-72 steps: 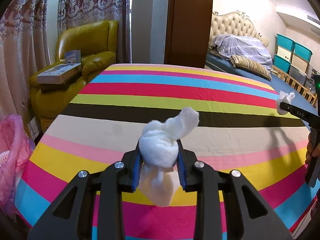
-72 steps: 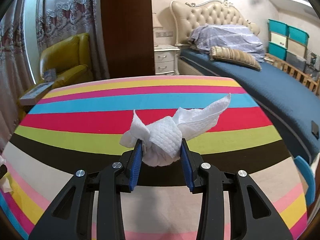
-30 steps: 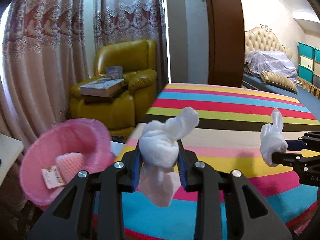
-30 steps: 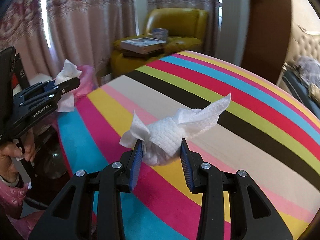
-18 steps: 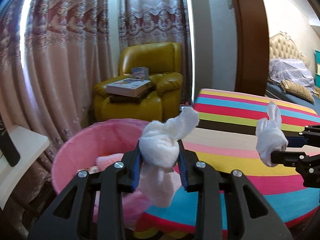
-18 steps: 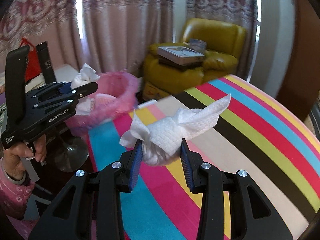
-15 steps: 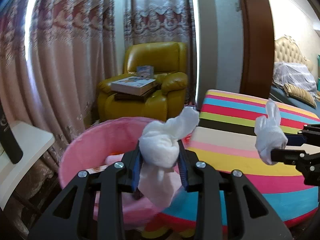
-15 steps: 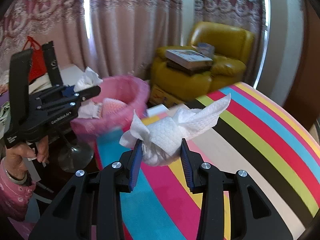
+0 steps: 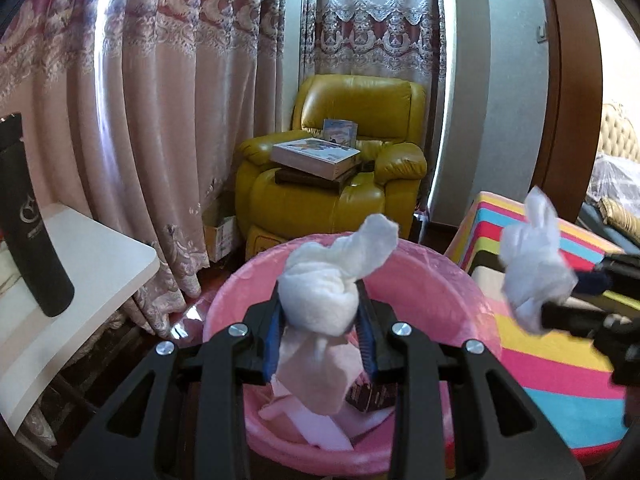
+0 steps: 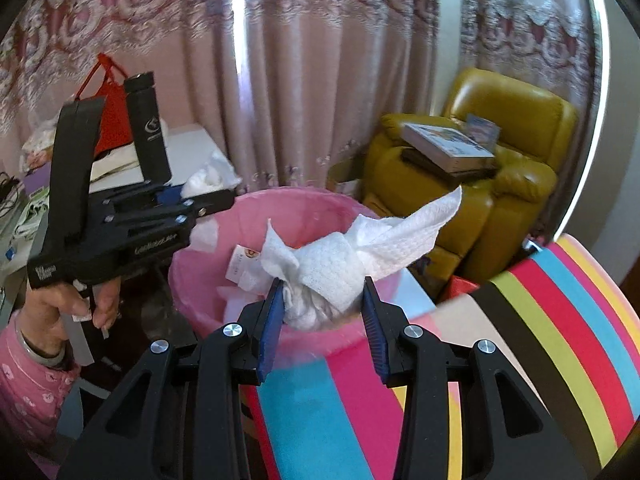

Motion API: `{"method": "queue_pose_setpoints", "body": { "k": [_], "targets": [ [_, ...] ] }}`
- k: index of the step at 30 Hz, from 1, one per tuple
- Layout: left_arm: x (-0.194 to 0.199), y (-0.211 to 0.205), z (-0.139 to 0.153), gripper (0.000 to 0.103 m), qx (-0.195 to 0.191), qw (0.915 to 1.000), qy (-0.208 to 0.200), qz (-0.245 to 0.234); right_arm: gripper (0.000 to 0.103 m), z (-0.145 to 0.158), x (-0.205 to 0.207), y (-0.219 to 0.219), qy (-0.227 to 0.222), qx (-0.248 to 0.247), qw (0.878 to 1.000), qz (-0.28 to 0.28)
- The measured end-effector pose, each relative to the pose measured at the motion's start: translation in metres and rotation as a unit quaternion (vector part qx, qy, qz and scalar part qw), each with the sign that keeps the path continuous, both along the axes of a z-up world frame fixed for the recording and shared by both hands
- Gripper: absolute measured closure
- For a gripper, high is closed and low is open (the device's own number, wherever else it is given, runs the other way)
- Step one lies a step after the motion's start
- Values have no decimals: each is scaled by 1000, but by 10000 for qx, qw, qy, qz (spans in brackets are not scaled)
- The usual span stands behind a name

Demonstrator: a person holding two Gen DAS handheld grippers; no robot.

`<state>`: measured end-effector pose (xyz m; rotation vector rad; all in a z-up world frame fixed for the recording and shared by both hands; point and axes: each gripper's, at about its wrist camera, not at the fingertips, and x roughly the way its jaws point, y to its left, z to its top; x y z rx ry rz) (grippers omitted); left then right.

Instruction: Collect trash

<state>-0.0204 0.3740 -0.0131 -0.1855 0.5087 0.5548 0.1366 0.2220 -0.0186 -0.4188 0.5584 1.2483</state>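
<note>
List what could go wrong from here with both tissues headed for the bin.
The right gripper holds its tissue near the pink bin's closer rim, so it might drop onto the striped table. The left gripper's tissue trails a loose tail that could snag on the fingers.

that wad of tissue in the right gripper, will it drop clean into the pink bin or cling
The tissue wad looks soft and probably very light: loose flaps stick out past the right gripper. It may drift or snag on a pad, so release well over the pink bin.
</note>
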Motion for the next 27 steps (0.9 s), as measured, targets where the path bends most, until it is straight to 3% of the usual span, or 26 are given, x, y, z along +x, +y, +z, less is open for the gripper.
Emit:
{"method": "queue_pose_setpoints", "body": {
  "k": [6,7,8,9,10,11,15,17,24,27],
  "targets": [
    [8,28,10,70,-161,9998,-59,29,63,-9,-7,35,-29,-63,9992,383],
    [11,30,11,69,-199,9998,-85,22,58,-12,-9,42,-64,-93,9988,475],
    [15,32,11,60,-229,9997,-109,0,45,-13,-9,46,-83,-117,9984,540],
    [18,36,12,43,-279,9994,-158,-86,35,-17,-10,51,-72,-180,9976,658],
    [20,36,13,32,-297,9992,-206,-152,18,-20,-11,53,-111,-248,9972,694],
    [23,36,14,18,-268,9992,-255,-138,17,-22,-12,52,-175,-255,9973,670],
    [25,33,15,14,-149,9994,-275,-116,17,-23,-9,32,-105,-176,9983,539],
    [20,28,16,5,-33,9995,-312,0,16,-18,-8,15,-78,-60,9990,428],
    [-22,-10,29,5,930,9926,-428,653,16,13,-5,-40,-40,465,9987,-185],
    [-40,-31,36,5,1312,9879,-476,680,16,31,-6,-54,3,694,9968,-399]
  ]
}}
